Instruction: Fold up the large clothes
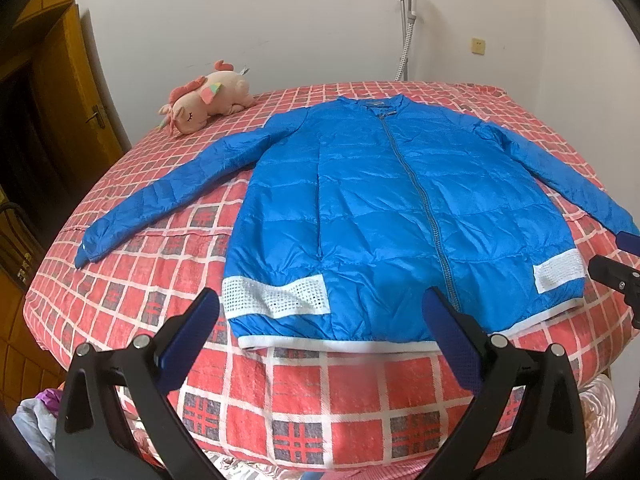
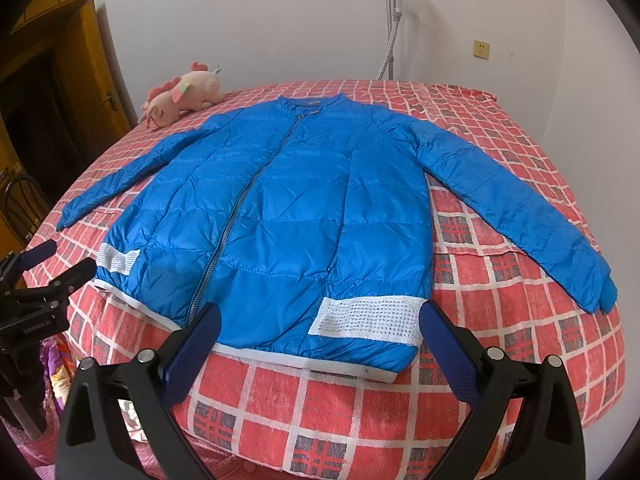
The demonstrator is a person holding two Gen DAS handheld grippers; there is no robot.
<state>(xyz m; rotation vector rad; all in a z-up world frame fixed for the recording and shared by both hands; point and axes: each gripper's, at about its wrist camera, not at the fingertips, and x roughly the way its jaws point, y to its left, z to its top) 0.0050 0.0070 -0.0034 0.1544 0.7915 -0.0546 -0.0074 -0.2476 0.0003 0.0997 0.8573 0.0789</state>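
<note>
Left wrist view shows the blue jacket (image 1: 384, 216) flat on the bed (image 1: 320, 412), zipper running away from the fingers, hem nearest; the left gripper (image 1: 320, 320) and right gripper (image 2: 320, 328) both hover spread wide before the hem, holding nothing

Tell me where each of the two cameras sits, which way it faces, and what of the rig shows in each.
Left wrist: sits on the open left gripper, near the bed's foot, facing the blue jacket from left of its zipper; the right gripper's tip shows at the right edge.
Right wrist: sits on the open right gripper, facing the jacket from right of its zipper; the left gripper shows at the left edge.
Shared: the jacket spread flat, the checked bedspread, the plush unicorn and the wall socket.
</note>
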